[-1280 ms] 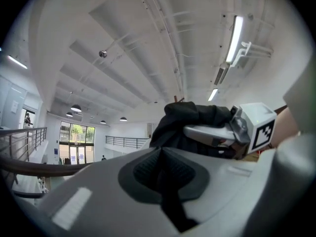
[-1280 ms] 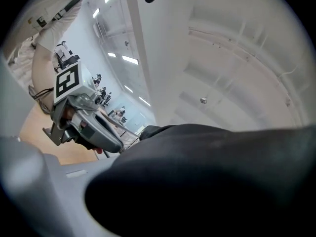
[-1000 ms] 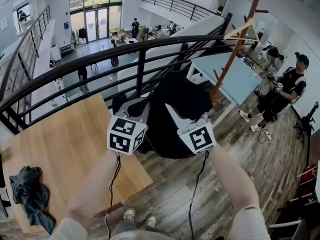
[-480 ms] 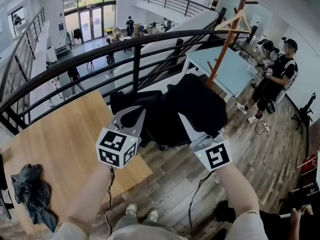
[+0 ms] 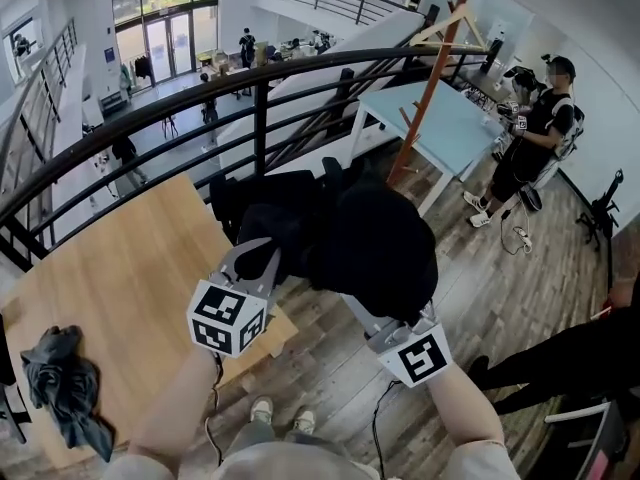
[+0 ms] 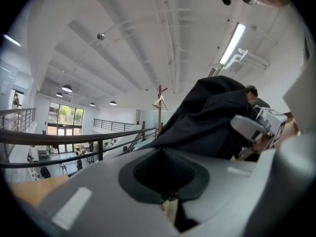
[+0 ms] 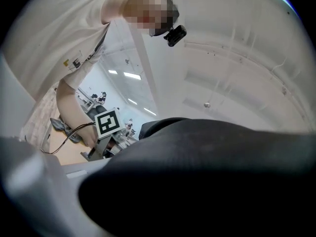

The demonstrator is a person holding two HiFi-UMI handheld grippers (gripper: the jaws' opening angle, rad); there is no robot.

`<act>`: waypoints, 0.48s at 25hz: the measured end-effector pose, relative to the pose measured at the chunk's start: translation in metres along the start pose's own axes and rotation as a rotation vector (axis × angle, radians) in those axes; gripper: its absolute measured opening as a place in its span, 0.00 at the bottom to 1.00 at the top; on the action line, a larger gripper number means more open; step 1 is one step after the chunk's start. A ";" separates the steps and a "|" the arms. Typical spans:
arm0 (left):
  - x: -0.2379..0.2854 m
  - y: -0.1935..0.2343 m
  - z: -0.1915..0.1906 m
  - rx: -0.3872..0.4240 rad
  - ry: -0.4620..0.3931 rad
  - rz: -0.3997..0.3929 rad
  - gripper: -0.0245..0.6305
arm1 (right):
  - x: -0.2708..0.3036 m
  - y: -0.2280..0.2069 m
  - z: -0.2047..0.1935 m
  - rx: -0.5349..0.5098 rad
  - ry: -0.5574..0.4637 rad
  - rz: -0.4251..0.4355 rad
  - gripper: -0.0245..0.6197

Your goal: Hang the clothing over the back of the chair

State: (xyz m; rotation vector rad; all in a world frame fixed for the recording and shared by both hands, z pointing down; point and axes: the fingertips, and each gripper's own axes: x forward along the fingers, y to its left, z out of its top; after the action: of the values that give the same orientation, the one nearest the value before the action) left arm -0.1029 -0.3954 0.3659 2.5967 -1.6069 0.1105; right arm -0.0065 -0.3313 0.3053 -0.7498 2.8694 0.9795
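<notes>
A black garment [image 5: 350, 238] hangs bunched between my two grippers, in front of the railing. My left gripper [image 5: 252, 255] holds its left part, close to the wooden table's corner. The fabric runs up and to the right from the left gripper's [image 6: 165, 152] shut jaws. My right gripper [image 5: 352, 303] is under the garment's lower right, jaws buried in cloth. In the right gripper view black fabric [image 7: 207, 177] fills the lower half over the jaws. A dark upright edge [image 5: 222, 203] shows left of the garment; I cannot tell whether it is the chair's back.
A crumpled grey cloth [image 5: 62, 383] lies on the wooden table [image 5: 120, 278] at the left. A black railing [image 5: 250, 78] runs behind the garment. A wooden coat stand [image 5: 430, 78], a light-blue table [image 5: 450, 128] and a standing person [image 5: 525, 138] are at the right.
Both grippers have come nearer and lower in the head view, carrying the garment with them. The right gripper has dropped toward the lower right. A dark limb has entered at the lower right.
</notes>
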 end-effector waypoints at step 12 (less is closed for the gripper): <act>-0.012 -0.017 -0.074 -0.049 0.142 0.010 0.04 | -0.045 0.073 -0.065 0.160 0.125 0.032 0.24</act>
State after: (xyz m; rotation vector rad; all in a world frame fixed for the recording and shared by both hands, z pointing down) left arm -0.0946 -0.3687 0.4373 2.4831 -1.5548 0.2469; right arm 0.0098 -0.2991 0.4072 -0.7805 3.0298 0.7187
